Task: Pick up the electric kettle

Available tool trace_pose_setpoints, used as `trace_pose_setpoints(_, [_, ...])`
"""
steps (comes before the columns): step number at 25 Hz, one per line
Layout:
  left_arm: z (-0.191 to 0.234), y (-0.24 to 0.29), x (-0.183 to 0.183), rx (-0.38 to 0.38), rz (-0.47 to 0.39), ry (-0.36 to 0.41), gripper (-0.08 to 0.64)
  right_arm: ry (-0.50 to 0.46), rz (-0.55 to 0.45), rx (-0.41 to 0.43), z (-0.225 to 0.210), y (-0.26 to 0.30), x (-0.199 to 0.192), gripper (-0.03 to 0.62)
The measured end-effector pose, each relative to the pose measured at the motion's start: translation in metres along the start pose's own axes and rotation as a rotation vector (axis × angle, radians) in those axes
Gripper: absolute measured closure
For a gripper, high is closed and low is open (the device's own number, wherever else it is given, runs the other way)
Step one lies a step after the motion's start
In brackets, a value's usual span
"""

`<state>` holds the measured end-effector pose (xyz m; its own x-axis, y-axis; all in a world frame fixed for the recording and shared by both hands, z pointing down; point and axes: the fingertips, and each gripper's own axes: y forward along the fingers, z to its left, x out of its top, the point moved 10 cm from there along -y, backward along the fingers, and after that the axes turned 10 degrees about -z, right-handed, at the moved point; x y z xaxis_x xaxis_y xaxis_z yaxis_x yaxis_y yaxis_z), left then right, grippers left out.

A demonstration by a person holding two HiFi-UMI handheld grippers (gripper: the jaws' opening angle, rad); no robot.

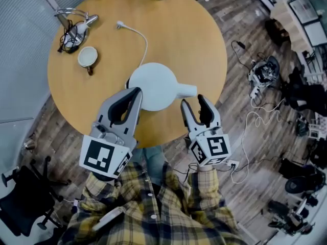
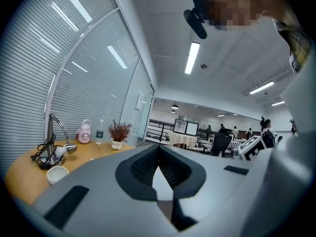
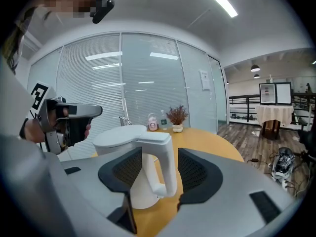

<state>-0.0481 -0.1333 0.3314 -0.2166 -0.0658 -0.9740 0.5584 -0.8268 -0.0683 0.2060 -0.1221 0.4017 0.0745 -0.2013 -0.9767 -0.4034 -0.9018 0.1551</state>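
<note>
With the kettle [image 1: 156,86] set by the near edge of the surface [image 1: 179,29], its handle [image 3: 160,162] framed by the spread, unclamped right tongs [image 1: 193,101] and the left tongs [image 1: 134,92] pressed together, empty, beside it, it could be tipped or dropped if clamped off-centre

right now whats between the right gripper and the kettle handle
Nothing but bare table: the right gripper view shows the kettle handle straight ahead of the right gripper's open jaws, and the head view shows no object in that gap.

A round wooden table [image 1: 173,40] stands on plank floor [image 1: 57,130] beside blind-covered glass walls [image 2: 89,83] under strip lights [image 2: 191,58].
</note>
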Motion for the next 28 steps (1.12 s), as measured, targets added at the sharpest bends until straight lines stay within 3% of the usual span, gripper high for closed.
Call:
trace_pose_setpoints(12, [0.016, 0.002, -0.015, 0.024, 0.025, -0.047, 0.557, 0.007, 0.026, -0.016, -0.019, 0.024, -0.032, 0.367])
trace_pose_setpoints(28, [0.026, 0.012, -0.022, 0.029, 0.013, -0.038, 0.557, -0.009, -0.020, 0.014, -0.025, 0.060, -0.046, 0.367])
